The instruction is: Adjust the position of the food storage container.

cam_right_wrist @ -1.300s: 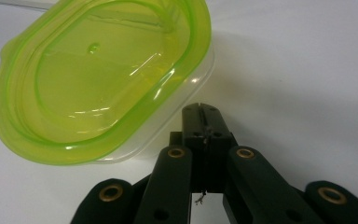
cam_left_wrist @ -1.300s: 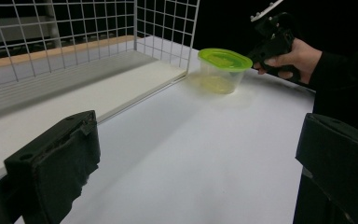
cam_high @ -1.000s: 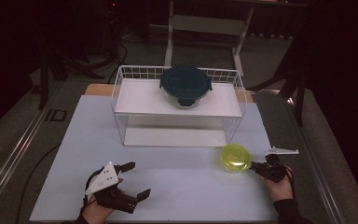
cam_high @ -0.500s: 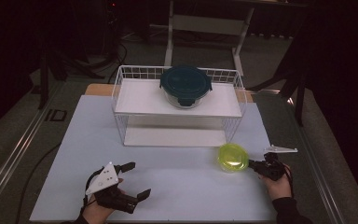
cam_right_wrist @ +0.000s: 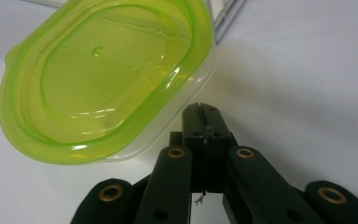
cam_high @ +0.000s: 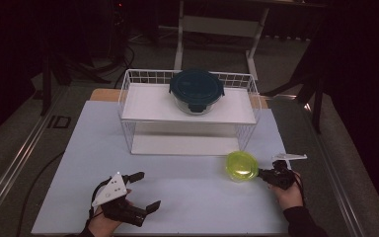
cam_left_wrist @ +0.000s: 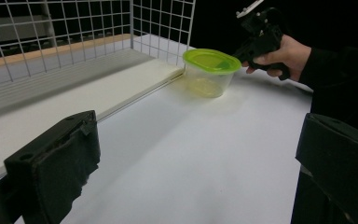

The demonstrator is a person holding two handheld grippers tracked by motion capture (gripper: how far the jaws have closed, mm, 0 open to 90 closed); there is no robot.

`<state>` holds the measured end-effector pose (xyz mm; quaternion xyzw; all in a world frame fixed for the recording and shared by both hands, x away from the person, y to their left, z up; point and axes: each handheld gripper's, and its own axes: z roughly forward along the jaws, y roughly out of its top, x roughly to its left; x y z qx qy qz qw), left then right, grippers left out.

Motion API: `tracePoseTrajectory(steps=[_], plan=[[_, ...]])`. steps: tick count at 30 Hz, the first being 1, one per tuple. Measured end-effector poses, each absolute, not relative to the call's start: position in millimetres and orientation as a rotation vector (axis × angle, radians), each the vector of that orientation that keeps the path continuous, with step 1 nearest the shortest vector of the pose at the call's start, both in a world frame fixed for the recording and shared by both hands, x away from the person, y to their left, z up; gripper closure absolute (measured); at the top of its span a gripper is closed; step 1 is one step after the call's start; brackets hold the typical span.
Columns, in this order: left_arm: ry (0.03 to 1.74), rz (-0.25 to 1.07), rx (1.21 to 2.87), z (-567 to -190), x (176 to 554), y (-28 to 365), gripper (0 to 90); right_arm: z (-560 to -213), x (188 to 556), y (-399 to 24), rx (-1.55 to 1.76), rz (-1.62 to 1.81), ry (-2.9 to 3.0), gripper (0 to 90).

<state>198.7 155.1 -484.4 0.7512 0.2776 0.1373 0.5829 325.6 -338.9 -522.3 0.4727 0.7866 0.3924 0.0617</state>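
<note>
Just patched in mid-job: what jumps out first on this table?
The bright green-lidded container stands out on the pale table, at the front right corner of the white wire rack; the right tool sits shut against its rim. On the rack's top shelf rests a round glass container with a dark teal lid. The left tool lies open near the table's front left.
</note>
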Motion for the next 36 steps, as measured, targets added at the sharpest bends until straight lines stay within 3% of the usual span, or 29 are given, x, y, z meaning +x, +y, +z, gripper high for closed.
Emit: tracePoseTrajectory(steps=[36], plan=[[0.638, 0.314, 1.763, -485.0, 197.9, 153.6, 0.0, -521.7, 344.2, -257.9, 1.266, 1.211, 2.555, 90.0]])
